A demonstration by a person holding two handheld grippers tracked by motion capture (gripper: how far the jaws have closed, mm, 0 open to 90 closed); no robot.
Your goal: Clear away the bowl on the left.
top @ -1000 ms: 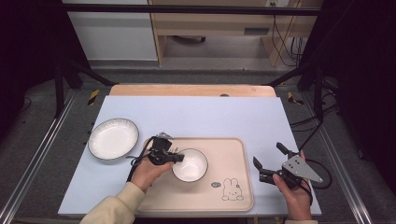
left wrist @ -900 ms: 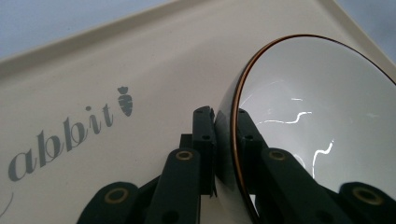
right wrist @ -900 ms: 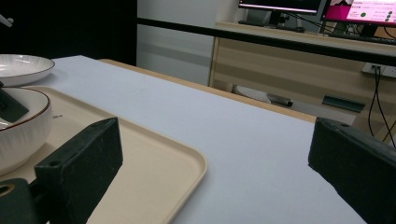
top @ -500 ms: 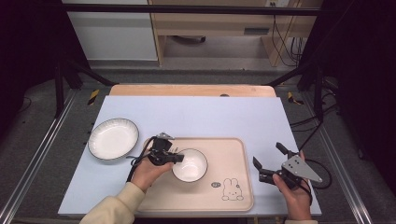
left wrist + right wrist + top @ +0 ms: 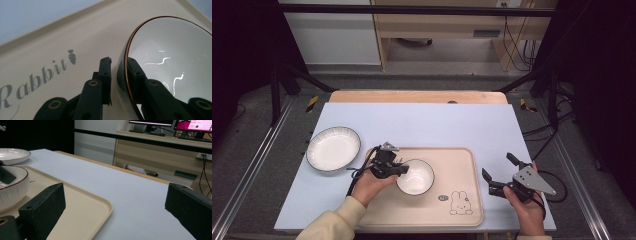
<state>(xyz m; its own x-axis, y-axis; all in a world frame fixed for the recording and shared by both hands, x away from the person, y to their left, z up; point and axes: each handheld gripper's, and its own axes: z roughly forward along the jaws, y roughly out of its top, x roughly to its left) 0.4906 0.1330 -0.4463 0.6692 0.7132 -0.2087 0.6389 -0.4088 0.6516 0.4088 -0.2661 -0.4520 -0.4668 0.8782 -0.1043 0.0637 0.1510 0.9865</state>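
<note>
- Jaws on my left gripper [image 5: 404, 170] straddle the near-left rim of the white bowl [image 5: 416, 176], one inside, one outside; the left gripper view shows the inner one against the wall and a thin gap at the outer one, so I call it a loose pinch on the bowl [image 5: 172, 65].
- Jaws on my right gripper [image 5: 498, 176] are spread wide with nothing between them; it hangs over the blue tabletop [image 5: 422, 125] just off the tray's right edge.
- Bowl sits on the beige rabbit tray [image 5: 462, 165], left of centre, upright, dark-brown rim line, ribbed outside. Looks empty: only glare inside.
- Tray carries the bowl only, besides its printed rabbit [image 5: 458, 202] and the "Rabbit" lettering [image 5: 37, 80].
- White ribbed plate [image 5: 333, 148] lies on the tabletop left of the tray, apart from it, also empty.
- Step in hand, my read: grip on the bowl rim at the tray, either just set down or about to be lifted; can't tell which from this.
- Next move calls for either firming the pinch and lifting straight up so the bowl doesn't tip off one rim point, or spreading and backing out toward the left without dragging the bowl.
- Right gripper view: tray corner [image 5: 100, 207] and bowl edge [image 5: 12, 187] at left, nothing within its reach.
</note>
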